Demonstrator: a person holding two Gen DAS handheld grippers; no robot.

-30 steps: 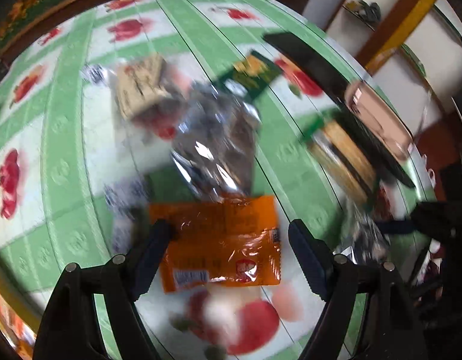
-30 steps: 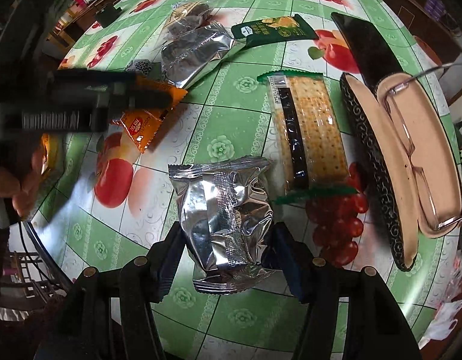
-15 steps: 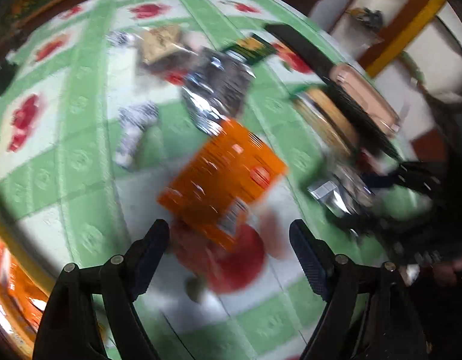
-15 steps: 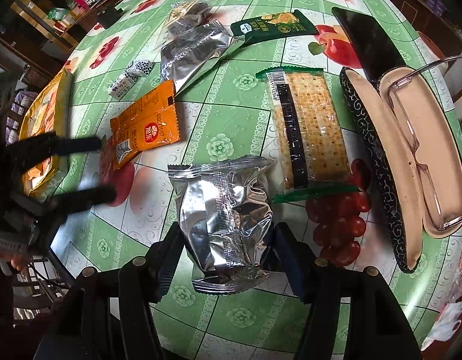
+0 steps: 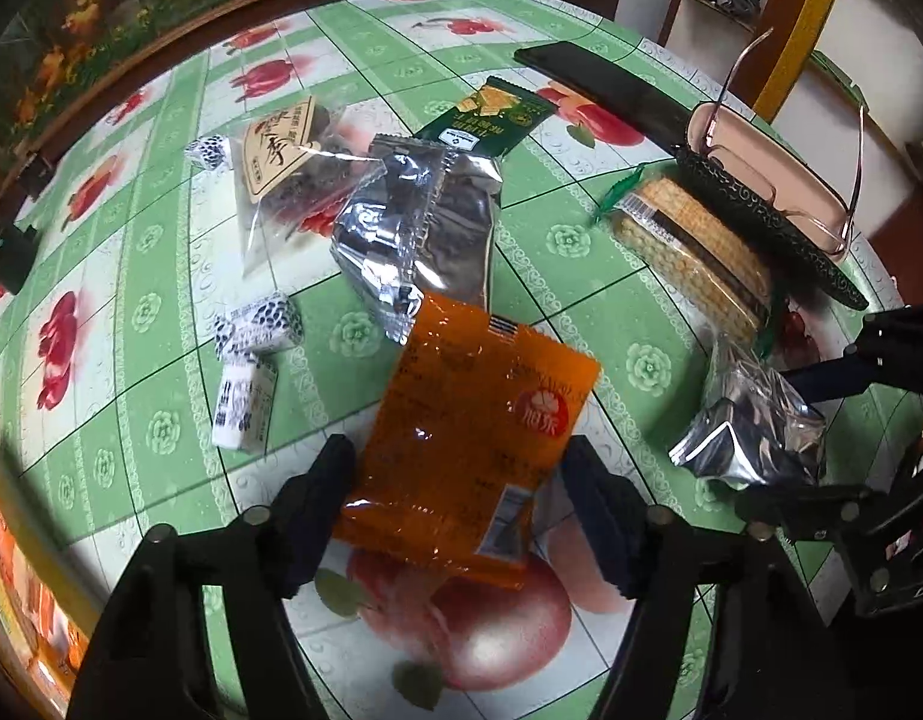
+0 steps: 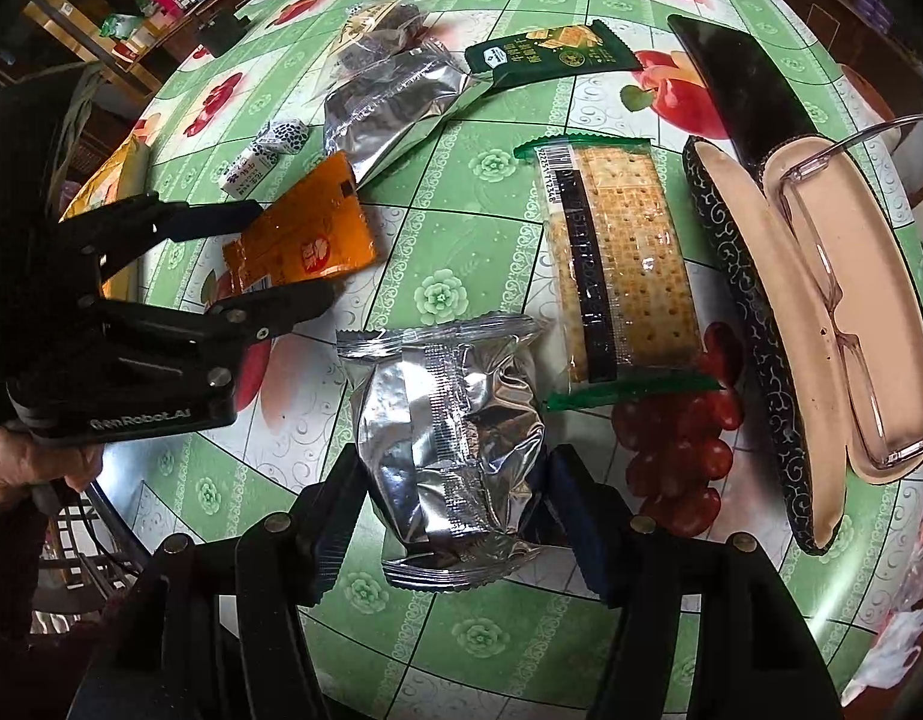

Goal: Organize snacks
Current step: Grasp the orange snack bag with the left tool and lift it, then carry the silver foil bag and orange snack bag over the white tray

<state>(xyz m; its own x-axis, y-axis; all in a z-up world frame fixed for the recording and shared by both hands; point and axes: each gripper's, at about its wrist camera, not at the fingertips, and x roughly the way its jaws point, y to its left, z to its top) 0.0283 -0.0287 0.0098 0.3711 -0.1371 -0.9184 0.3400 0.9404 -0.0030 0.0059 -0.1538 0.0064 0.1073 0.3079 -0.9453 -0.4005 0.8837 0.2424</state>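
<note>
Looking down both grippers, we start with the desk (image 5: 581, 276), whose green fruit-print cloth carries every snack. Ahead and to the right of our right gripper (image 6: 449, 498) lies an open glasses case (image 6: 761, 312) holding spectacles; just ahead of that gripper, slightly right, the cracker sleeve (image 6: 623, 252) runs lengthwise away from us. Farther ahead of our left gripper (image 5: 458, 498) sit a large silver bag (image 5: 425, 228), a clear bag of dark sweets (image 5: 281, 162) and a green cracker packet (image 5: 491, 117), with small patterned candies (image 5: 257, 324) ahead and to its left.

The relation that matters is the orange packet (image 5: 473, 438): it lies directly between the left gripper's jaws, its long axis running away from us and tilted slightly rightward, so the jaws span its short width. Those jaws are closing, the left finger (image 5: 317, 498) already at the packet's edge, while the right one looks just clear; we judge the grasp not yet firm. The left hand is plainly the nearer one for this packet.

Our right gripper straddles the crumpled silver pouch (image 6: 455, 420), long axis also pointing away; both fingers meet its sides, so we read it as grasping the pouch, lightly.
</note>
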